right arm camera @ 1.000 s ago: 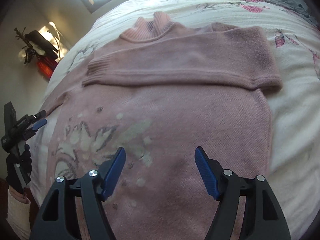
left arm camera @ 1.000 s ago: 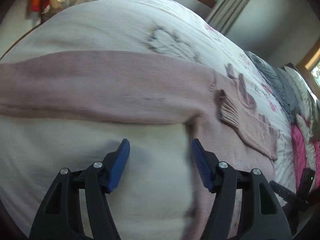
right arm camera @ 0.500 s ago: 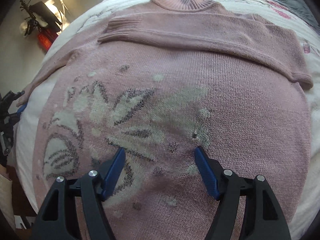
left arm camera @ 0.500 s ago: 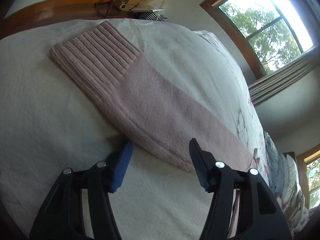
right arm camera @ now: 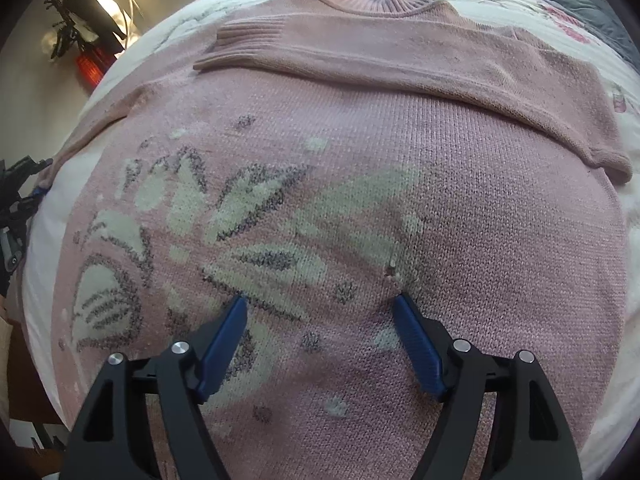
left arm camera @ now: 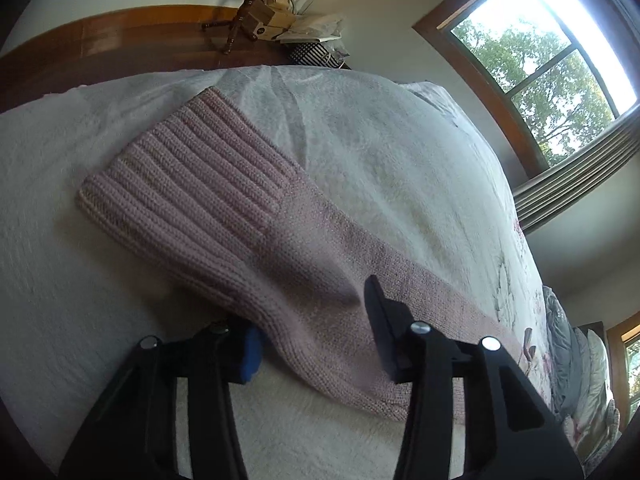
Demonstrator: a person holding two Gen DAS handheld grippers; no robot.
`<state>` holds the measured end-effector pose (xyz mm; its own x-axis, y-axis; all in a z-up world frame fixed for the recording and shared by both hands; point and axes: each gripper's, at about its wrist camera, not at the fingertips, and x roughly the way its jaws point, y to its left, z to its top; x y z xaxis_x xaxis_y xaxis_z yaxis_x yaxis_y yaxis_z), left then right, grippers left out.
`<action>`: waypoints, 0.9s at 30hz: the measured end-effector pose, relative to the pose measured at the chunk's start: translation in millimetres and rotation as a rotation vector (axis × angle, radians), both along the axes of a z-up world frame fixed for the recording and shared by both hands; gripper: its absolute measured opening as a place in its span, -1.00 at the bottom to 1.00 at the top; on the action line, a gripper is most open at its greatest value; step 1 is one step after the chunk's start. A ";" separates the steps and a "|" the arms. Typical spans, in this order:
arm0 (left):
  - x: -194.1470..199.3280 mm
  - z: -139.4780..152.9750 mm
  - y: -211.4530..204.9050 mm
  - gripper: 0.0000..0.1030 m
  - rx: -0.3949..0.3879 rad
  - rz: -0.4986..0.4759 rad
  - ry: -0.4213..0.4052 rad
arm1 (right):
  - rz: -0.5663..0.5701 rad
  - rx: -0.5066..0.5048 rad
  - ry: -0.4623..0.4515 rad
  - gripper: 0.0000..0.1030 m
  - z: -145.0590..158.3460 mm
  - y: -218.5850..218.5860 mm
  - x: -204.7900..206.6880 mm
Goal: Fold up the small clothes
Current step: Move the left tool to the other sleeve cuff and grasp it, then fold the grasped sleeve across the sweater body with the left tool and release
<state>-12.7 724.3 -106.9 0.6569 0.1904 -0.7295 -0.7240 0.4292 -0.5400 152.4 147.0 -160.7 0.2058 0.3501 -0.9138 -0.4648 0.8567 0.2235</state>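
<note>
While straddling the pink sleeve on the bed, close open left gripper firmly, then fold toward 3 o'clock; keep open right gripper pressing sweater.

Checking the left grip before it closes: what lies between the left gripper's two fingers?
In the left wrist view, the pink sleeve lies between the open left gripper's fingers, one under its edge, one on top. Nothing else there.

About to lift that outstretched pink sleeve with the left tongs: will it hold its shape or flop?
Probably flops: the sleeve is soft knit lying limp on the bedspread. The ribbed cuff looks thicker and may dangle. The open left tongs straddle it; the loose knit could stretch.
</note>
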 end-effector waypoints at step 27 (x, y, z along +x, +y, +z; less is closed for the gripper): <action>150.5 97.5 -257.3 -0.83 0.174 -0.540 -0.183 | -0.127 0.053 -0.073 0.48 31.0 -95.4 -13.8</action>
